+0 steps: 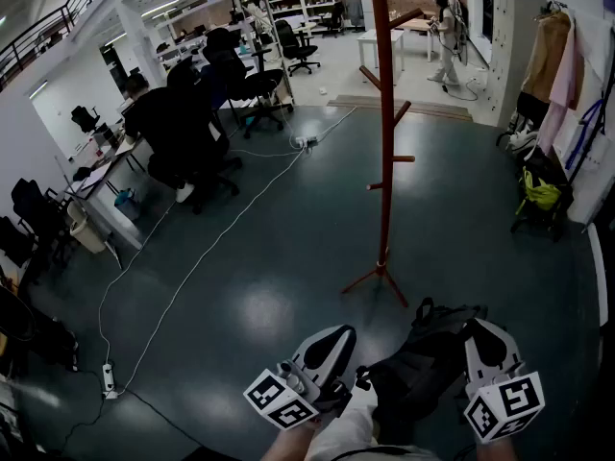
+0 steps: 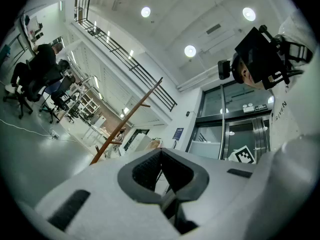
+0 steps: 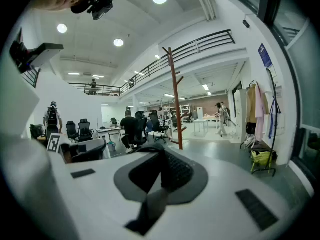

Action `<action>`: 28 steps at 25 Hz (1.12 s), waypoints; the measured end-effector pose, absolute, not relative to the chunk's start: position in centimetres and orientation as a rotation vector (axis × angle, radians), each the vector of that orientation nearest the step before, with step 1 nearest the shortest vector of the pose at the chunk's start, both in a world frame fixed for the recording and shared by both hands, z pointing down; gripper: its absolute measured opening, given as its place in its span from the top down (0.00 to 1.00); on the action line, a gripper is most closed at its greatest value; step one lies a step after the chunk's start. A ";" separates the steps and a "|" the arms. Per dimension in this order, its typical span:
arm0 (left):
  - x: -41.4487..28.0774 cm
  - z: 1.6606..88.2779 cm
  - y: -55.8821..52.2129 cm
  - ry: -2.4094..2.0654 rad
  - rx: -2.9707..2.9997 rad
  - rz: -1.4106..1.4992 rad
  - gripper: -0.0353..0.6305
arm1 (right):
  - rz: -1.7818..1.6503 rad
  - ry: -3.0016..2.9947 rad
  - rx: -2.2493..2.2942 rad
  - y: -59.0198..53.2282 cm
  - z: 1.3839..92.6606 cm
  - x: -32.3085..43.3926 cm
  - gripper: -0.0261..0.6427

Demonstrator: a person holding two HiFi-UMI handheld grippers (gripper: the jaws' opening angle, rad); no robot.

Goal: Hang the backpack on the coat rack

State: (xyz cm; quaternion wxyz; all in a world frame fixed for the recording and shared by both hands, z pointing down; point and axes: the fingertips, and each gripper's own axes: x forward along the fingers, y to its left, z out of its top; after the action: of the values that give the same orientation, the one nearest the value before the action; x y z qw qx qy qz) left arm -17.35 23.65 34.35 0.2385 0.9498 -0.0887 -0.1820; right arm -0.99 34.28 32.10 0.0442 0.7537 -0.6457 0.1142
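The reddish-brown coat rack stands on the grey floor ahead of me, its pegs bare; it also shows in the left gripper view and the right gripper view. A dark backpack hangs low between my two grippers, short of the rack's foot. My left gripper holds its left side; in its own view the jaws are shut on a thin black strap. My right gripper holds the right side, its jaws shut on a dark strap that trails down.
A person in black sits at a desk on the left among office chairs. A white cable crosses the floor to a power strip. Coats and a yellow-green bag stand at the right wall. Another person stands far back.
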 end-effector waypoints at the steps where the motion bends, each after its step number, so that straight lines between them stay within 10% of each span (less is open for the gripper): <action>1: -16.6 34.5 22.5 -0.234 2.601 -0.489 0.93 | 0.367 -1.969 2.301 33.4 32.4 -0.6 0.92; 28: -3.6 35.8 -0.1 -0.217 2.574 -0.470 0.93 | 0.379 -1.855 2.355 9.7 33.3 14.7 0.92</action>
State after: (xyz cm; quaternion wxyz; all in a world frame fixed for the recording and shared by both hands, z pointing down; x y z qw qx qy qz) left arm -3.60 -0.13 35.80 0.2550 0.9480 -0.0801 -0.1729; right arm 14.74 9.68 33.33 0.0598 0.7779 -0.6129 0.1251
